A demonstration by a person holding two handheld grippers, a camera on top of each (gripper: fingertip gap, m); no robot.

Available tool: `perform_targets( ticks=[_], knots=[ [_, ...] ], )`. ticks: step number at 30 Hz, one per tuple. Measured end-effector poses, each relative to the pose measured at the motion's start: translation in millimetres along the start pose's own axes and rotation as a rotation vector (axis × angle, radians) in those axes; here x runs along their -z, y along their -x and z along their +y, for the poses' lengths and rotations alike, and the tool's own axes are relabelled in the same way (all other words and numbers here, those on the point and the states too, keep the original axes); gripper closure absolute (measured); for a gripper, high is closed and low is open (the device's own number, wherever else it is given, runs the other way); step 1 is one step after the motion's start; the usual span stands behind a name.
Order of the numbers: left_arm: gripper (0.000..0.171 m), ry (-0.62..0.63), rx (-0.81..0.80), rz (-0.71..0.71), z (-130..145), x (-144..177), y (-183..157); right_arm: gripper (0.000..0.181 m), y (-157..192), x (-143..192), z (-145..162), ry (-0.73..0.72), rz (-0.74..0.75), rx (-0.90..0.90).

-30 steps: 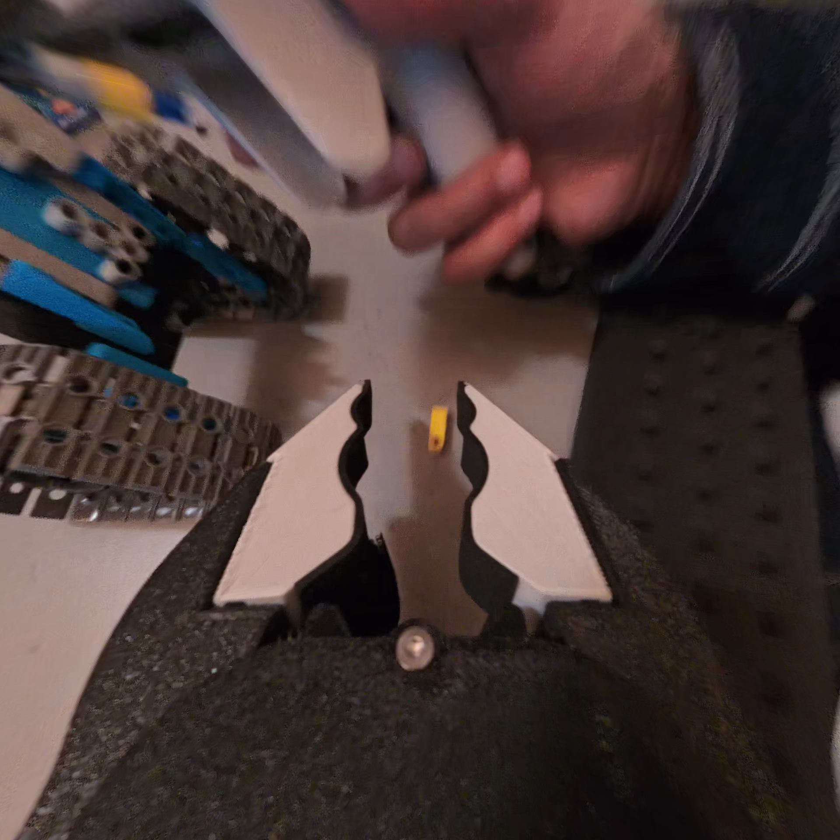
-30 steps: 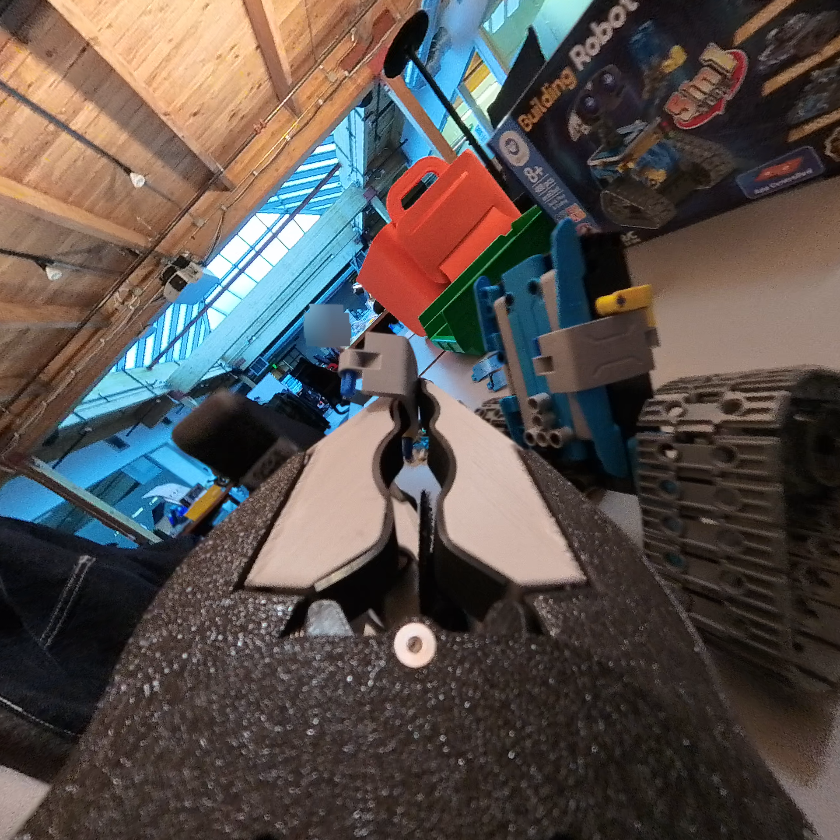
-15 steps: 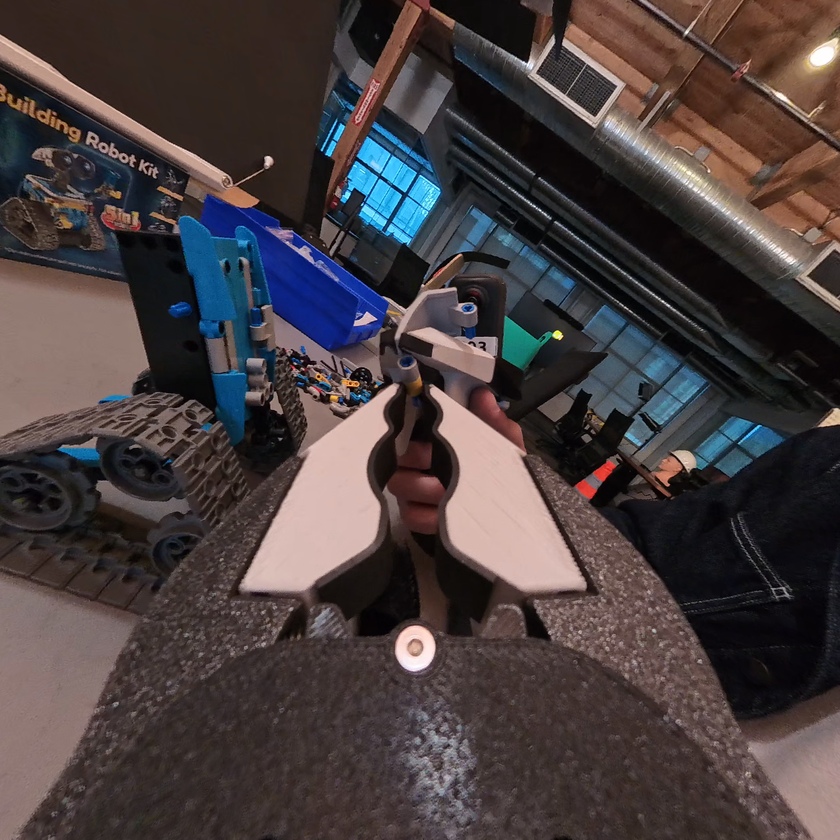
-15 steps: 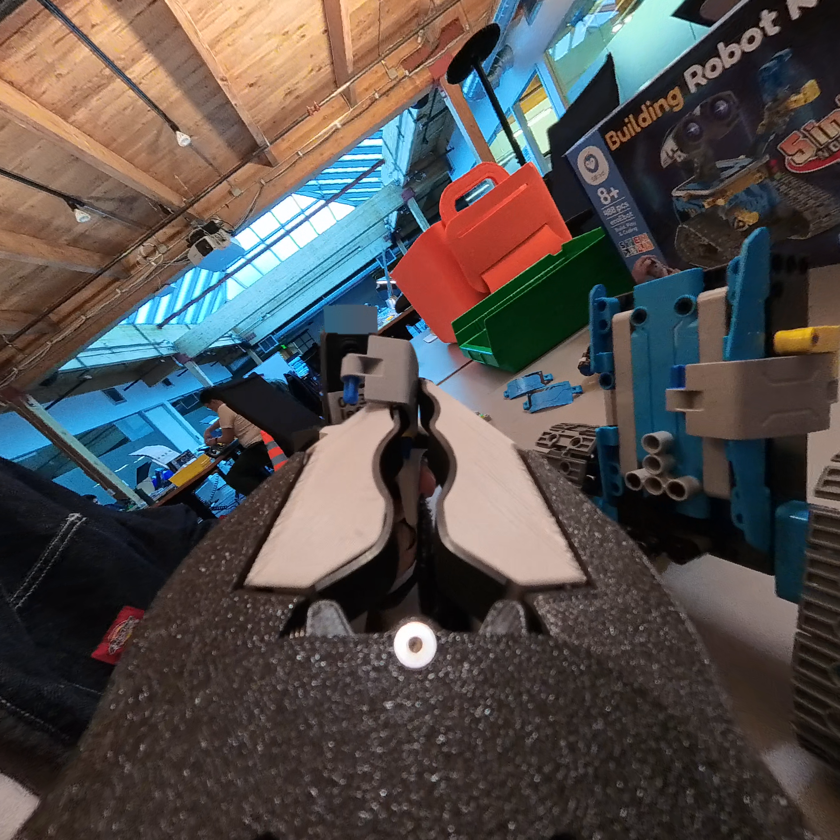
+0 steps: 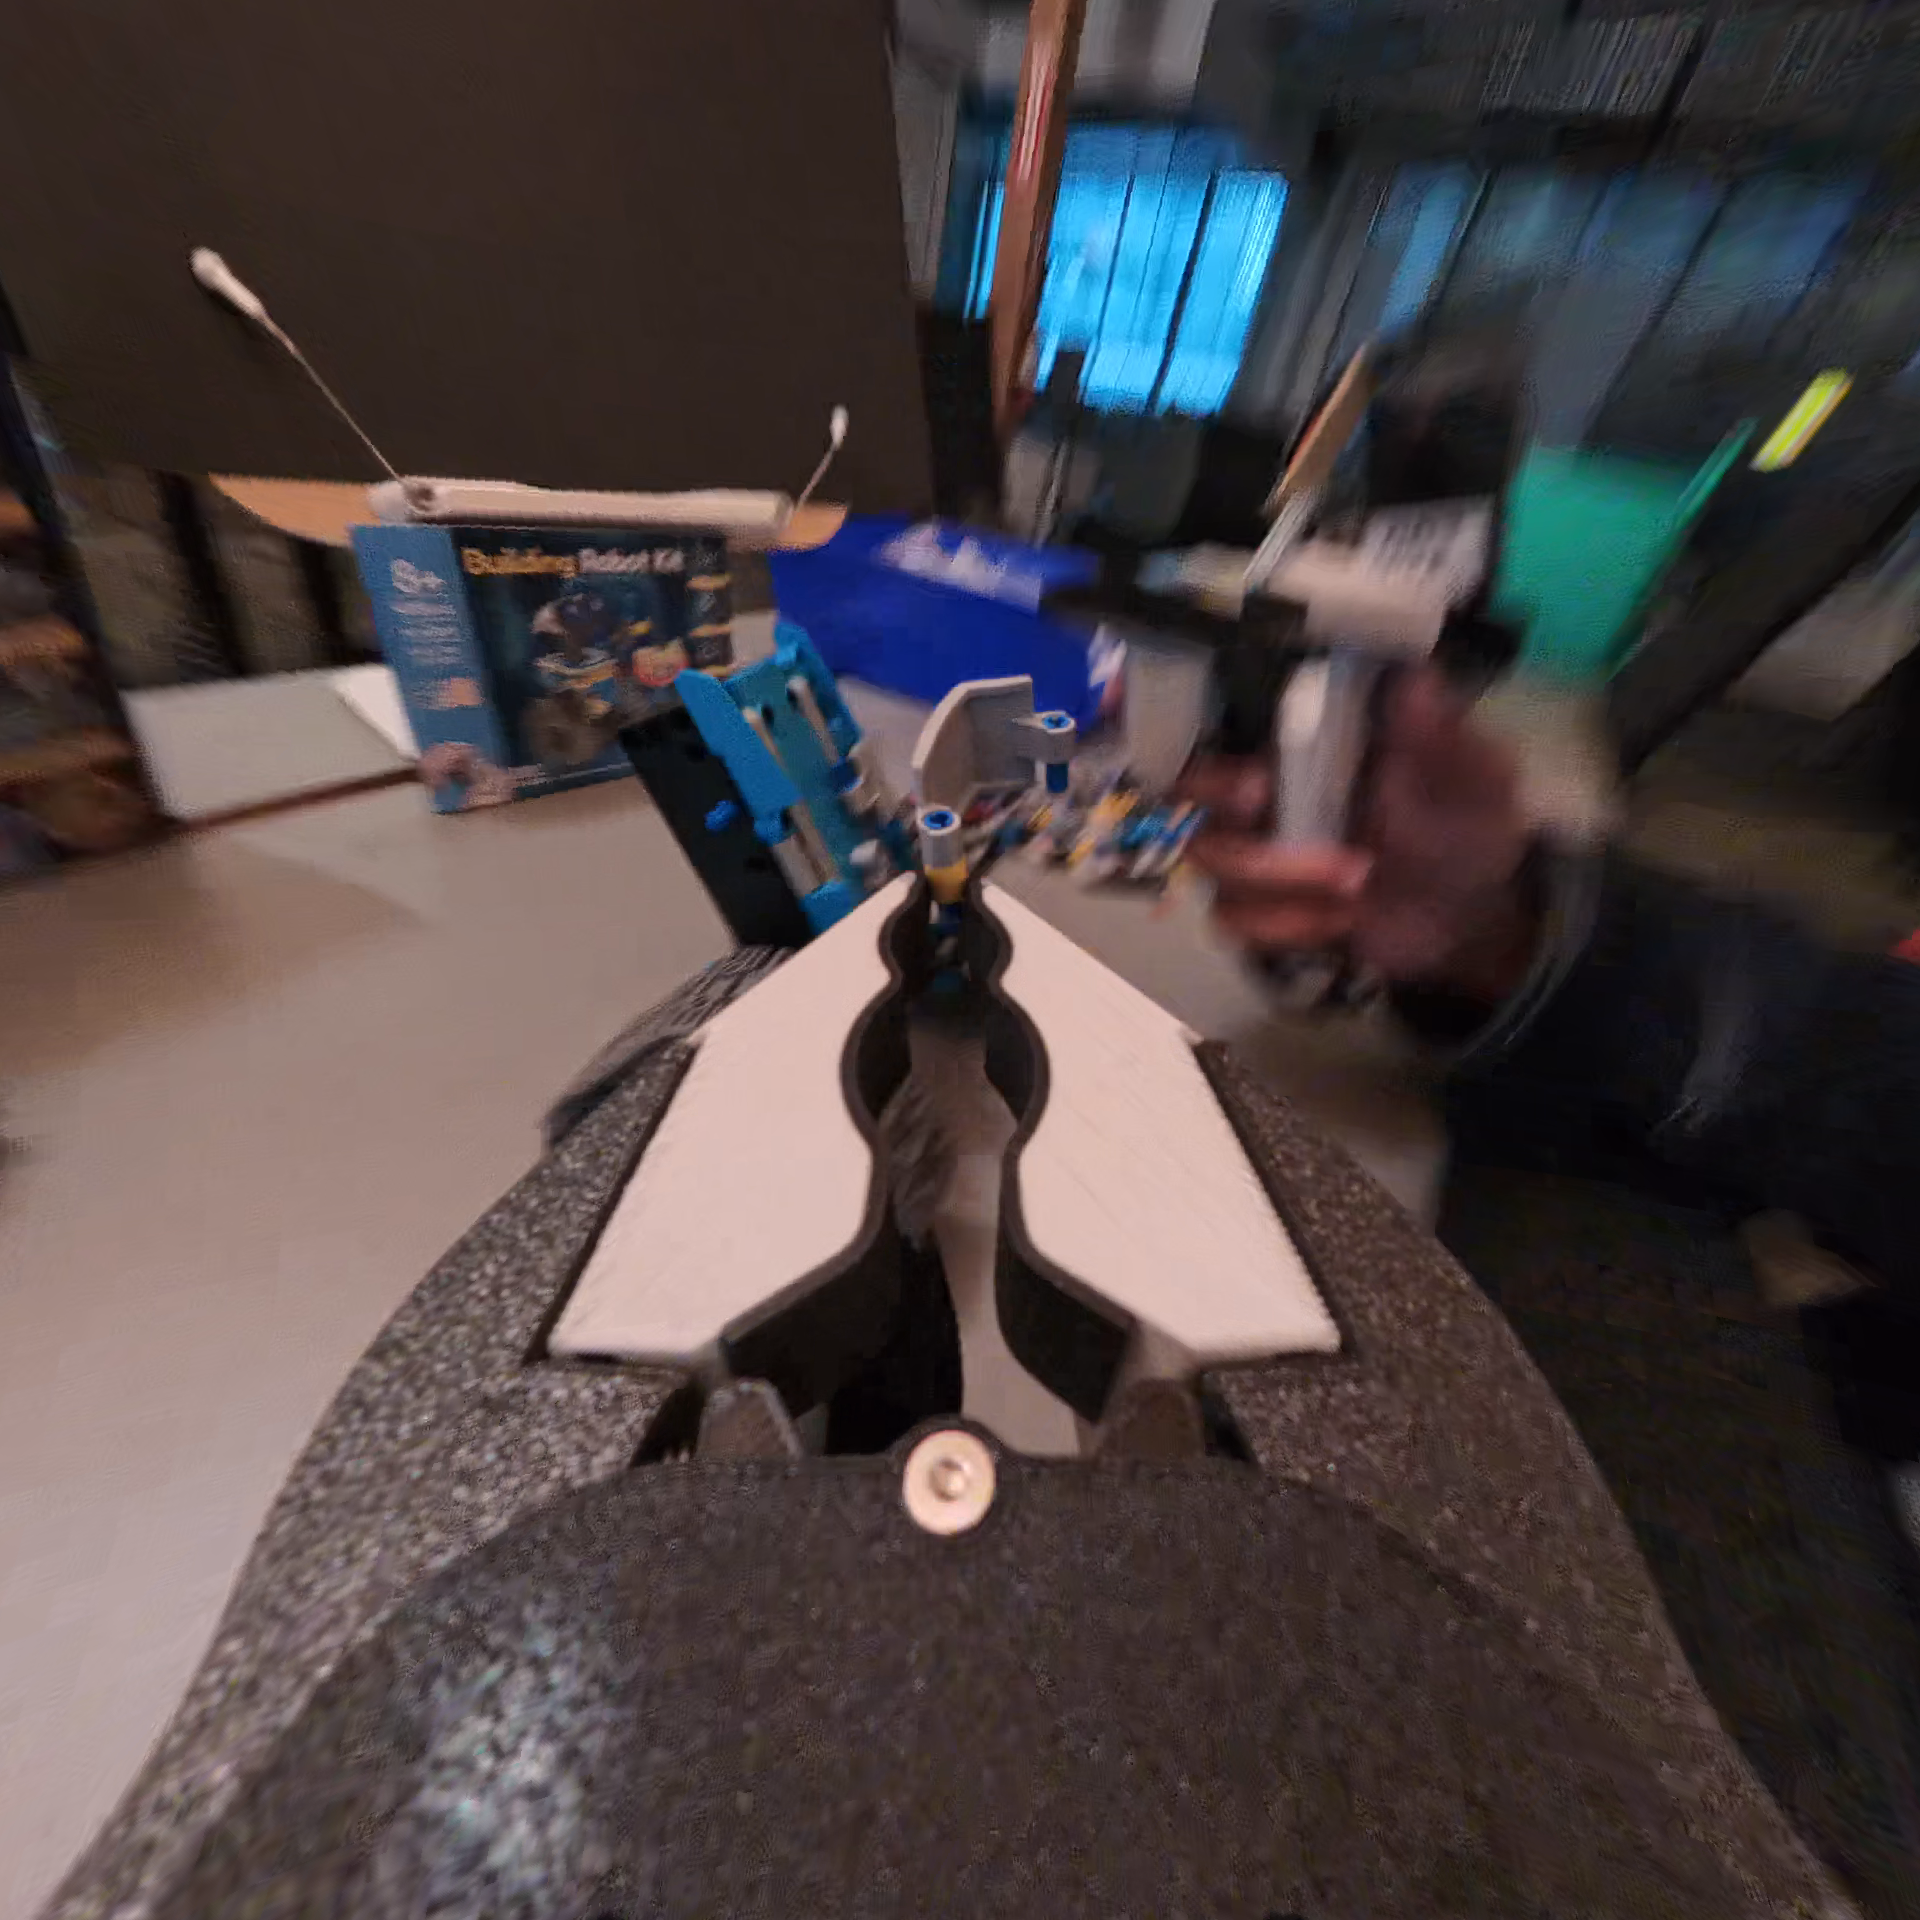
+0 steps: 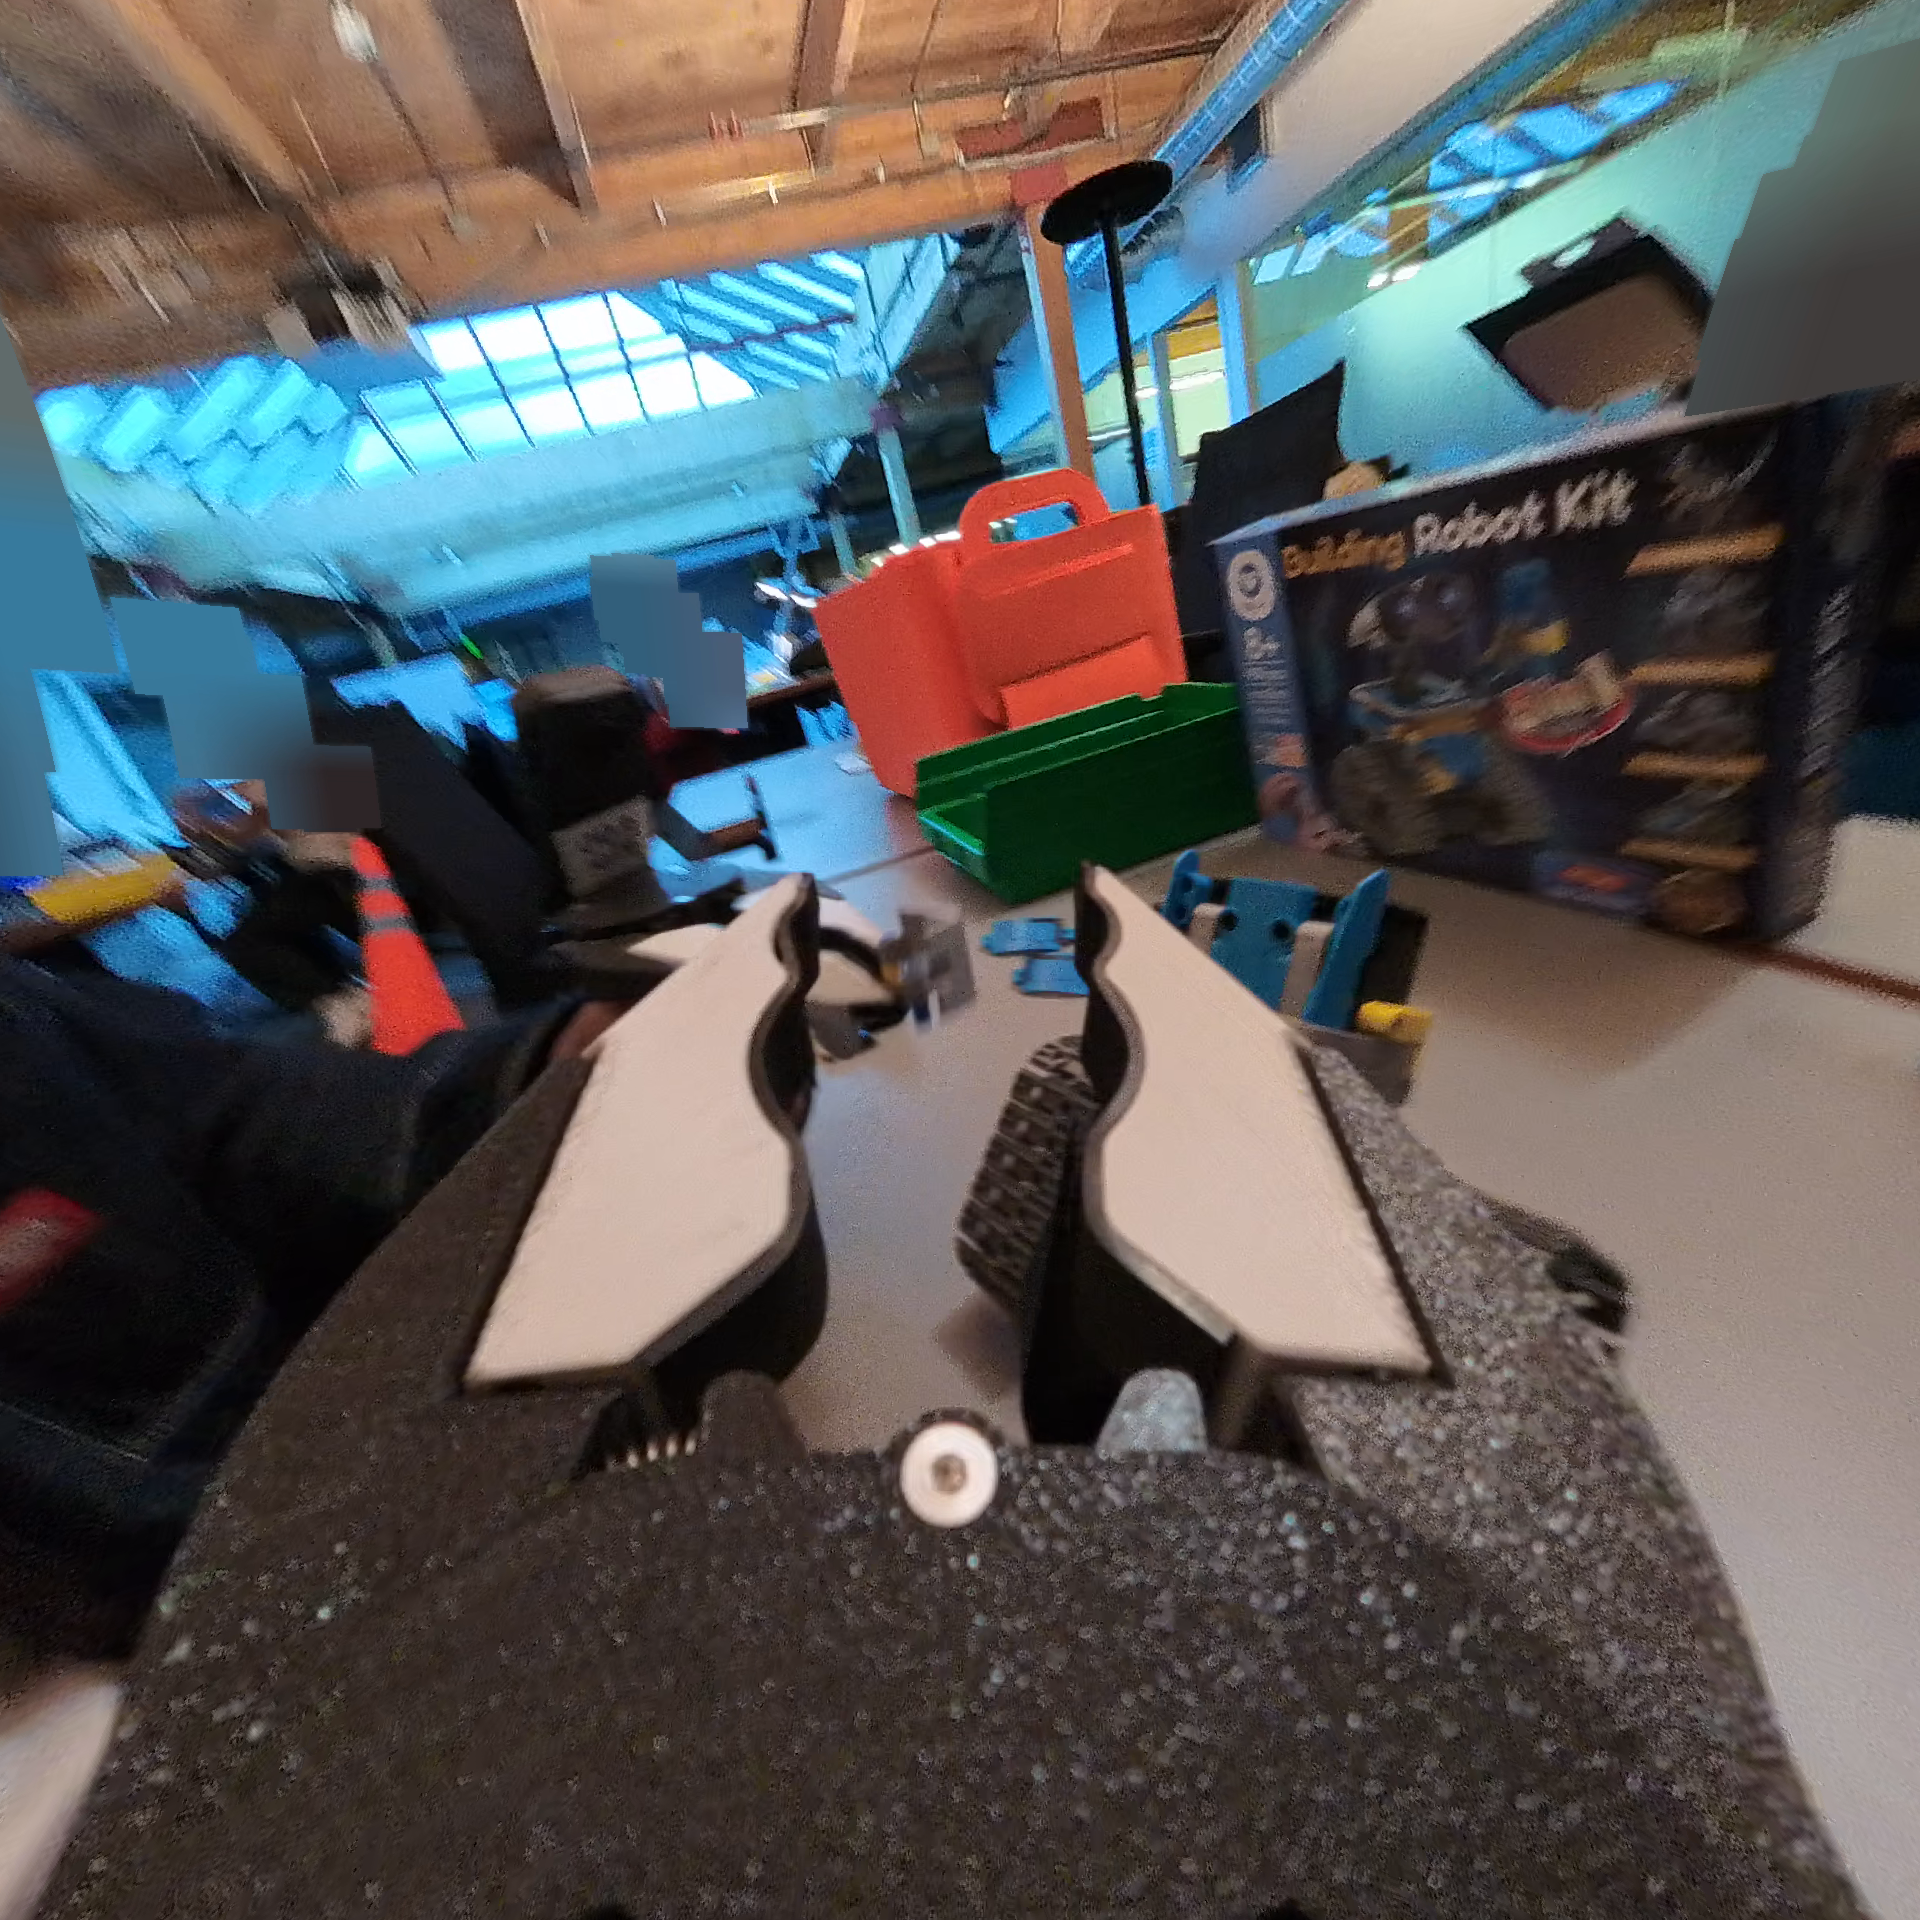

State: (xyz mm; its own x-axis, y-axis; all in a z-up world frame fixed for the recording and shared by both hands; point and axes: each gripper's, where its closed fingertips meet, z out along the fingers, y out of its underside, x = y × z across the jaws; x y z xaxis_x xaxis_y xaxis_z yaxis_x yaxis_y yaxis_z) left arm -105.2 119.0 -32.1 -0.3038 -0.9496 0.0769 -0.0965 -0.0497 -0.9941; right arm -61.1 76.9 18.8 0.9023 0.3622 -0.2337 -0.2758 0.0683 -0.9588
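Grey piece pinched at left gripper tips, held level; right gripper gapes empty, level.

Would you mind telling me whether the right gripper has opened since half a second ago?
Yes. The right gripper was shut on a small grey piece; now its jaws stand wide apart and empty, with the orange case behind and the grey piece in the left gripper.

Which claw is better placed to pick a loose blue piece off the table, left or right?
Right, probably. The right claw is open and empty, with the flat blue plastic pieces lying ahead. The left claw is shut on a small grey plastic piece with blue pins.
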Motion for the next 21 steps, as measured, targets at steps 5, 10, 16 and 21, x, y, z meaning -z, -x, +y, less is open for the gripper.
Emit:
perform_targets(
  ticks=[5, 10, 16, 21],
  knots=[
    [0.166, 0.268, -0.385, 0.097, 55, -18, -43, 0.141, 31, 5, 63, 0.429, -0.17, 0.268],
    [0.166, 0.355, -0.451, 0.222, 79, -20, -67, 0.154, 37, 18, 105, 0.705, -0.206, 0.469],
    [0.166, 0.335, -0.363, 0.248, 73, -18, -66, 0.177, 31, 19, 127, 0.798, -0.216, 0.468],
    [0.166, 0.211, -0.257, 0.282, 48, -14, -70, 0.181, 37, 15, 106, 0.622, -0.269, 0.249]
  ],
)
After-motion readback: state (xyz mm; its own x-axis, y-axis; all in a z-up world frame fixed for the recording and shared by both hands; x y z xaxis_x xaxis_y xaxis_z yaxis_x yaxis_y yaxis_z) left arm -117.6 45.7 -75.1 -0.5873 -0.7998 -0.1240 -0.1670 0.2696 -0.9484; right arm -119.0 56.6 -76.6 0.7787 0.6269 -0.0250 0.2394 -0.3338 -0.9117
